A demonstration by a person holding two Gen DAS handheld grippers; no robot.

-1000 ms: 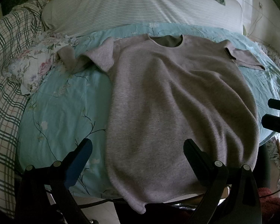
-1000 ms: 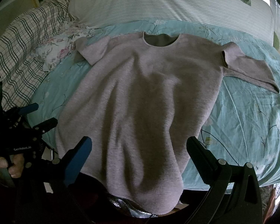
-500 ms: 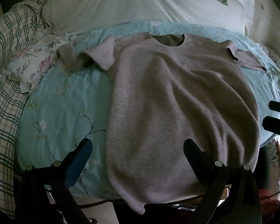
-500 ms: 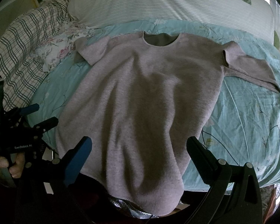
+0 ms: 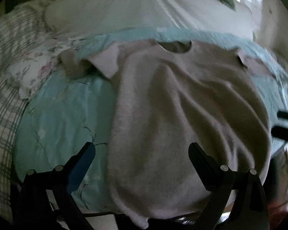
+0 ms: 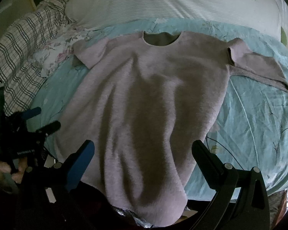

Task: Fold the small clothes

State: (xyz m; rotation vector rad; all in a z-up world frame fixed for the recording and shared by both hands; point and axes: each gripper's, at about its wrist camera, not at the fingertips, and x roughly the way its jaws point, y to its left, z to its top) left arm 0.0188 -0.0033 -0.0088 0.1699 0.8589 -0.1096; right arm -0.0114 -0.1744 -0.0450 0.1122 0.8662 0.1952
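A fuzzy mauve short-sleeved top lies spread face up on a pale blue floral bedsheet, neckline at the far side. Its hem hangs over the near bed edge. The left sleeve is crumpled and the right sleeve lies flat, pointing outward. My left gripper is open above the top's lower left part, holding nothing. My right gripper is open above the lower middle of the top, also holding nothing. In the right wrist view the left gripper shows at the top's left edge. The right gripper juts in at the top's right edge.
A white striped pillow lies across the head of the bed. A plaid blanket and a floral cloth are bunched at the left. A hand grips the left tool's handle. Bare sheet flanks the top.
The left wrist view has gone blurred from motion, and diagonal creases now show in the top's right side. Both grippers remain open, nearly where they were.
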